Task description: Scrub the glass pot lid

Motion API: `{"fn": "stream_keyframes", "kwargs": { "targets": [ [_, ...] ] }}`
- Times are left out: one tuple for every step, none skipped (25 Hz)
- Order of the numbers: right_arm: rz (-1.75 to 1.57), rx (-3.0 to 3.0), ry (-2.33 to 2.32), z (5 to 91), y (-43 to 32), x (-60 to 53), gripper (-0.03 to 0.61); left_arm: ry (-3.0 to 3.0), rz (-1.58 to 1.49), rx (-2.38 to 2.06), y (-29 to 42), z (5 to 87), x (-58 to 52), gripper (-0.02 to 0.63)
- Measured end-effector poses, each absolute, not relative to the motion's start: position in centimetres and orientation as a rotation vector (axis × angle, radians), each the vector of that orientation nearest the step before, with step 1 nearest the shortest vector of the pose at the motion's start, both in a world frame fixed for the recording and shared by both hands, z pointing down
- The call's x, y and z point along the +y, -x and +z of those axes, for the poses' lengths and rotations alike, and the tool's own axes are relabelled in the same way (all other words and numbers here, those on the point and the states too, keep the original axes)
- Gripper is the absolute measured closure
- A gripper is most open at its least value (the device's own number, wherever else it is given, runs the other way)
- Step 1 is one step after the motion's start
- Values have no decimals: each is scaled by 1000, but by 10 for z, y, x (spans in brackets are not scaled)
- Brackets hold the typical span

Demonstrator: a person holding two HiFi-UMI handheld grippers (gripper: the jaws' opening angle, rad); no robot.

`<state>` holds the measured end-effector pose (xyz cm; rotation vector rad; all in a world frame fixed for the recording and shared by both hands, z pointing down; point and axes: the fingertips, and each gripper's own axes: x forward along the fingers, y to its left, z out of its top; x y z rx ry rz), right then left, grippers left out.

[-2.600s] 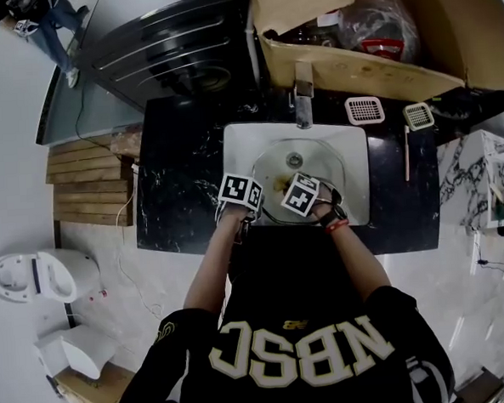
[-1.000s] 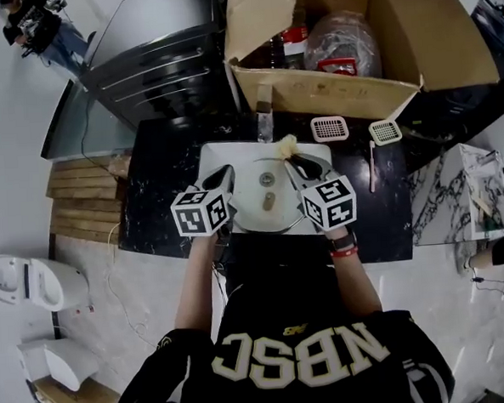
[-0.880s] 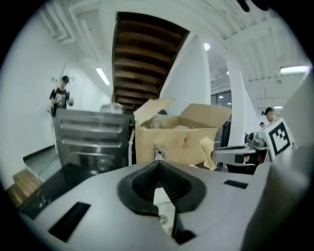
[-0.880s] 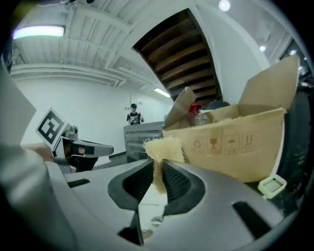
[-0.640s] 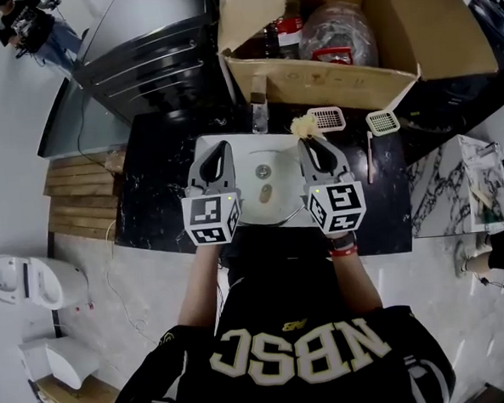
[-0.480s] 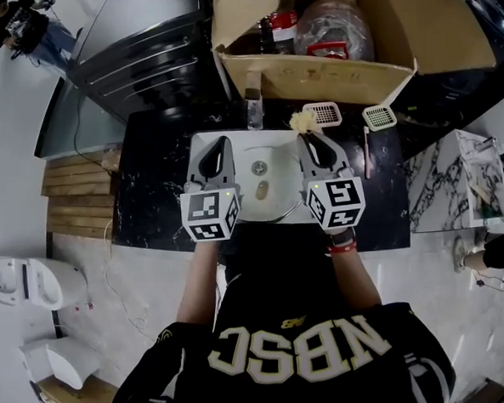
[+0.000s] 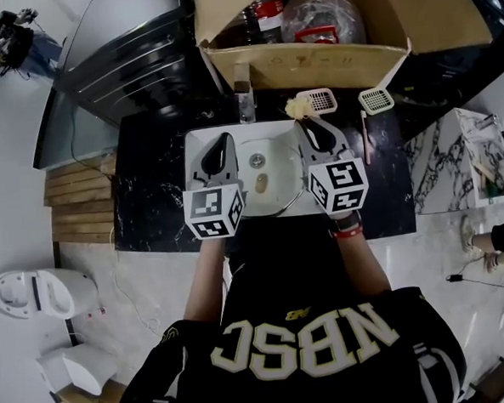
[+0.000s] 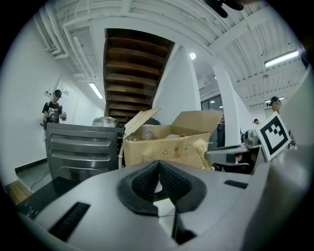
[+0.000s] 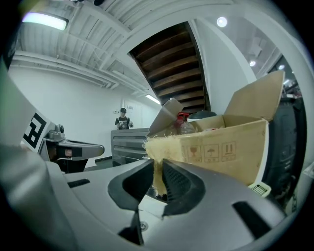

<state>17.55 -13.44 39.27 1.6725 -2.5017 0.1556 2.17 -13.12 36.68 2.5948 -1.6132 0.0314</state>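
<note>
Left tongs [image 7: 224, 141] pressed together, nothing between the pads, confirmed in left gripper view [image 8: 158, 166]. Right tongs [image 7: 303, 123] pinching a yellowish fibrous scrub pad [image 7: 296, 108]; in right gripper view the pad [image 9: 157, 147] sticks up out of the closed tongs [image 9: 156, 169], edge frayed. Both tongs held about level, side by side over a white sink [image 7: 199, 140]. The glass pot lid [image 7: 279, 195] lies in the sink, below and between the two tongs, with its knob [image 7: 263, 185] up; neither tongs touch it. Drain [image 7: 256, 160] is between the tongs, faucet [image 7: 244, 103] just ahead of them. The sink is set in a black marbled bench [image 7: 153, 185]. Two white grid pieces [image 7: 322, 101] [image 7: 375, 100] sit on the bench ahead and right of the right tongs, and a thin stick [image 7: 365, 138] lies on the bench right of them. Straight ahead of both tongs is an open cardboard box [image 7: 311, 61] with bottles and a plastic bag inside. Ahead-left of the left tongs is a dark metal cabinet [image 7: 124, 64]. Wooden slats [image 7: 78, 207] are on the floor left of the bench, with a white appliance [image 7: 36, 290] further back-left. Floor [image 7: 12, 168] is pale. Left gripper view shows white walls, the underside of a wooden staircase [image 8: 137, 63] overhead, strip lights, and a person [image 8: 53, 108] standing far left.
</note>
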Motion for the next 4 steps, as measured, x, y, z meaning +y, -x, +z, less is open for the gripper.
{"fn": "stream_keyframes", "kwargs": {
  "targets": [
    [153, -2501, -1663, 394, -176, -136, 517, -2597, 40, -1599, -25, 370, -130, 600],
    [152, -2502, -1651, 395, -175, -137, 517, -2601, 53, -1586, -28, 374, -128, 600],
    [152, -2504, -1637, 396, -175, -139, 517, -2605, 70, -1576, -31, 378, -126, 600],
    [154, -2507, -1623, 398, -173, -140, 517, -2610, 88, -1567, -34, 382, -123, 600]
  ]
}}
